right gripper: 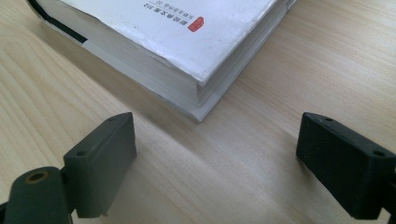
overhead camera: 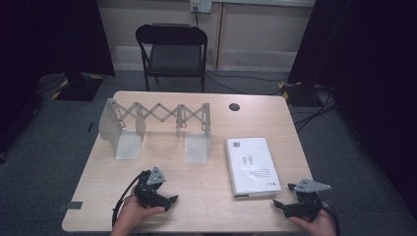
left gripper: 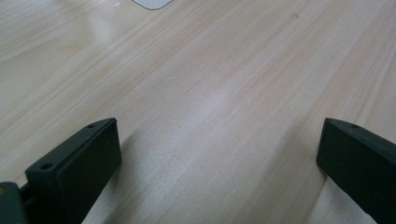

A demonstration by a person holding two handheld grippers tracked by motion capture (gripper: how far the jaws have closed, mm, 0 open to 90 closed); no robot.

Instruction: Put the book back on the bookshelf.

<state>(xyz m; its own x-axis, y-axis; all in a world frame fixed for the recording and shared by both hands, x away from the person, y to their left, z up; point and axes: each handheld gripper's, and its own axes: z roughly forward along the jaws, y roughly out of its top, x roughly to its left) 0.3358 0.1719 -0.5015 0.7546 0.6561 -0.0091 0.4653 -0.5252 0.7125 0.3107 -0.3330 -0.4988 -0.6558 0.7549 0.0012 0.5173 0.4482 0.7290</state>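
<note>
A pale wooden tabletop [overhead camera: 196, 196] stands on grey carpet, seen from above on the person's side. Behind its far edge is a black folding chair [overhead camera: 172, 51], with dark curtains at both sides of the room.

Along the far half of the tabletop stands a light grey folding rack [overhead camera: 155, 125], an accordion lattice linking upright divider plates. Two of its base plates lie flat toward the person. To the right of the rack, a small round dark hole [overhead camera: 234, 106] is set in the tabletop.

A thick white book [overhead camera: 252, 166] lies flat on the right half of the tabletop, cover up, with its long side running away from the person. It sits near the rack's right end and apart from it.

The left gripper [overhead camera: 173, 199] rests at the near edge, held in the person's left hand [overhead camera: 134, 212], well apart from the book. In the left gripper view its two black fingers [left gripper: 77, 168] are spread wide over bare wood, nothing between them, and a corner of a rack plate shows at the top edge.

The right gripper [overhead camera: 276, 203] is held in the right hand [overhead camera: 314, 223] at the near right corner, just beside the book's near right corner. In the right gripper view its fingers [right gripper: 100, 158] also stand released and wide apart, with the book's [right gripper: 177, 42] corner close ahead of them but not touched.
</note>
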